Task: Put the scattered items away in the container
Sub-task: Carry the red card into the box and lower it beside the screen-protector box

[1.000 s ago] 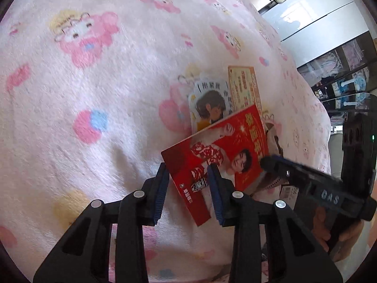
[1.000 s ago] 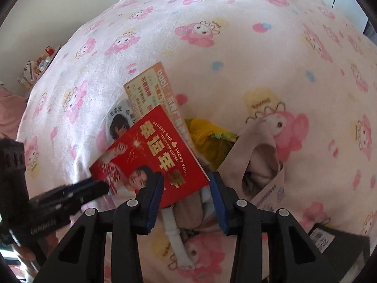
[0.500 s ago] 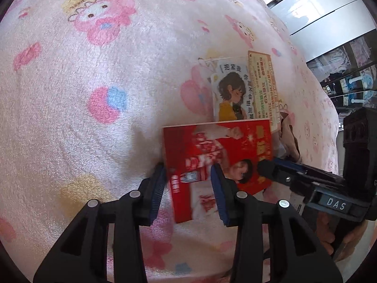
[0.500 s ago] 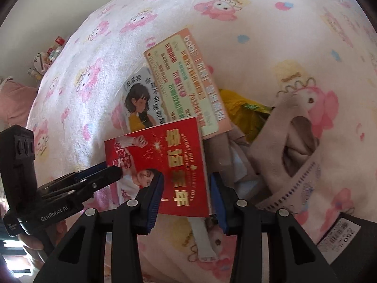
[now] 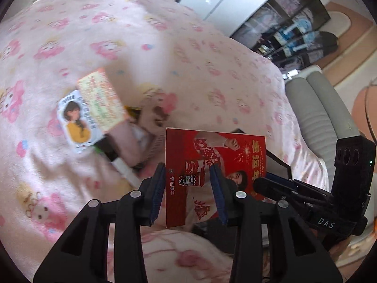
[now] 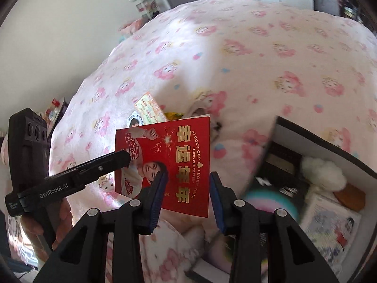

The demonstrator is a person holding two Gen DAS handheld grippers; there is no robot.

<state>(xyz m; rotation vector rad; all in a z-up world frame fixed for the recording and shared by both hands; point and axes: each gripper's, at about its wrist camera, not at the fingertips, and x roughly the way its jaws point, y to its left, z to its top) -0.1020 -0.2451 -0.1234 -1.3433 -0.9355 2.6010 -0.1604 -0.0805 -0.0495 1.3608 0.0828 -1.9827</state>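
Observation:
A red card (image 5: 212,155) (image 6: 169,155) with gold lettering hangs above the pink blanket, carried by both grippers. My left gripper (image 5: 187,167) has the card's left part slanting between its jaws. My right gripper (image 6: 187,174) has the card's right edge between its jaws, which are closing. Each gripper's far finger lies across the card's face in the other view. A black-rimmed box (image 6: 329,146) stands at the right. On the blanket lie an orange leaflet (image 5: 101,101), a portrait card (image 5: 75,120) and a beige pouch (image 5: 139,139).
The box holds a white fluffy thing (image 6: 322,172), a brown disc (image 6: 351,195), a pastel round object (image 6: 268,200) and printed booklets. A grey padded chair (image 5: 322,108) and dark shelves (image 5: 294,30) stand beyond the bed. A white wall (image 6: 70,35) borders the bed's other side.
Both grippers have lifted the red card off the blanket and swung it away from the leaflet pile. The card has turned upright. The box has come into the right wrist view.

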